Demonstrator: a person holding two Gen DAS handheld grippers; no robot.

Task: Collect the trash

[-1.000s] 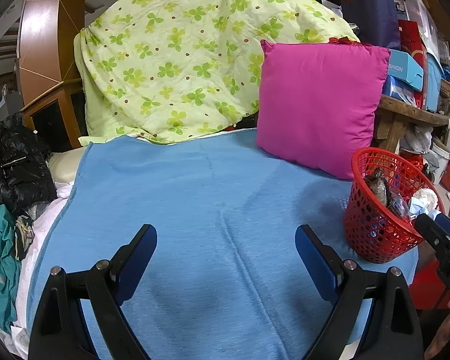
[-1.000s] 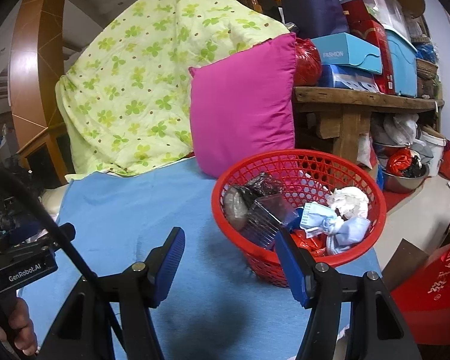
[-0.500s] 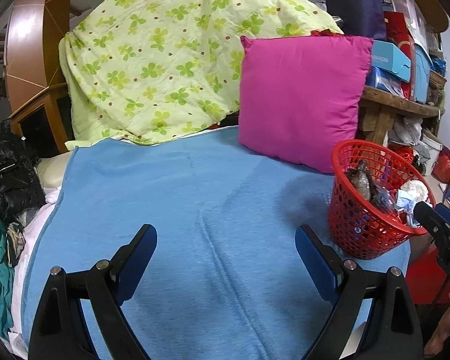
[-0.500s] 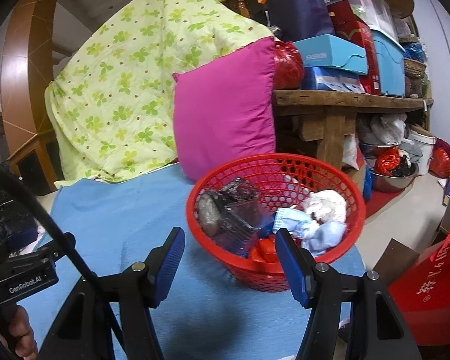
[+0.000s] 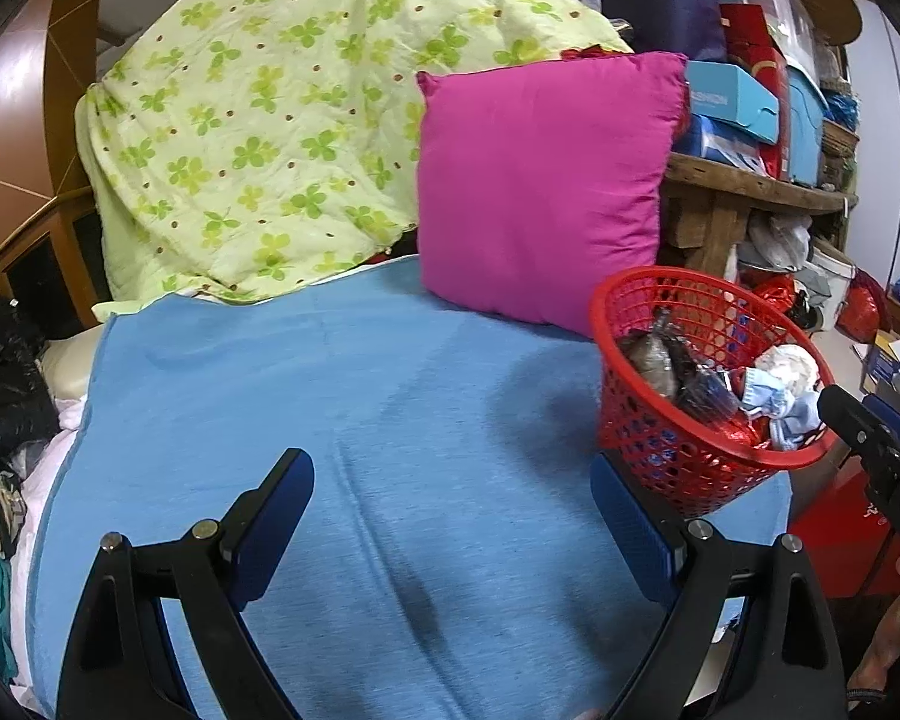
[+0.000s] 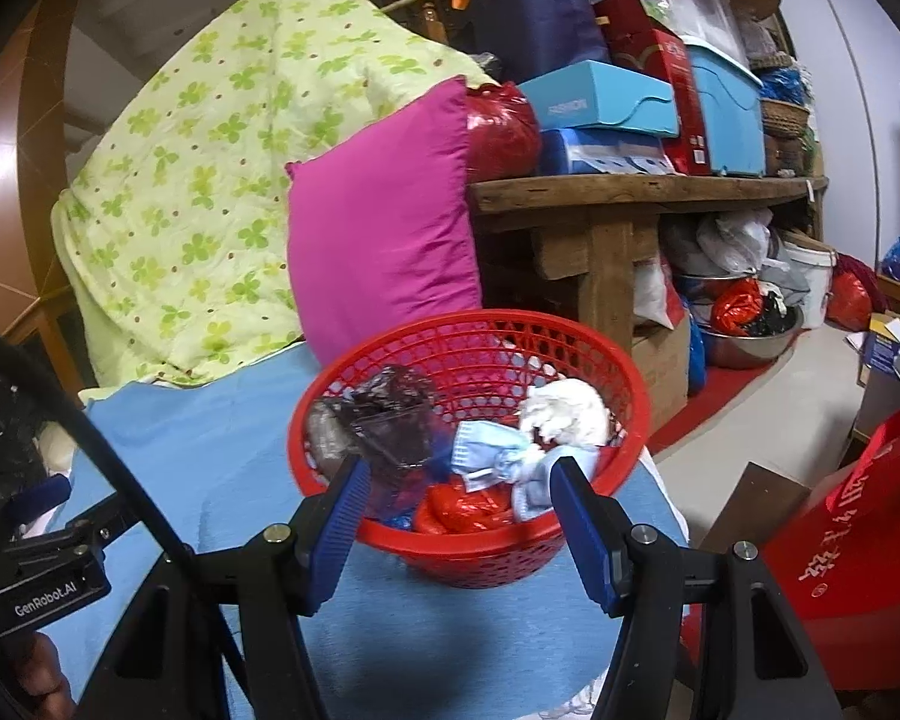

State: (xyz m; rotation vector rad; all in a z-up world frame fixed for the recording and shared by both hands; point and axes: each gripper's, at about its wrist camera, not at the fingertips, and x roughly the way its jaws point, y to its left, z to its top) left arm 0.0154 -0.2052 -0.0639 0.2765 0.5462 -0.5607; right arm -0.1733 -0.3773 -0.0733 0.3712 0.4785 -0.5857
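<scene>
Right gripper (image 6: 453, 516) has closed in on the red mesh basket (image 6: 570, 354); jaws spread, empty.
Left gripper (image 5: 450, 510) gapes over blue cloth (image 5: 330, 390). Basket holds crumpled tissue (image 6: 564, 411), face mask (image 6: 486, 450), dark plastic wrapper (image 6: 390, 420).

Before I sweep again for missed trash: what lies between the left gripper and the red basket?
Only bare blue blanket, left wrist view.

A cluttered home storeroom with a bed (image 5: 390, 420): floral quilt (image 5: 282, 120), pink pillow (image 5: 540, 180), boxes (image 6: 606, 99) on a wooden shelf (image 6: 630, 189), bags and basins (image 6: 750, 342) beneath.
</scene>
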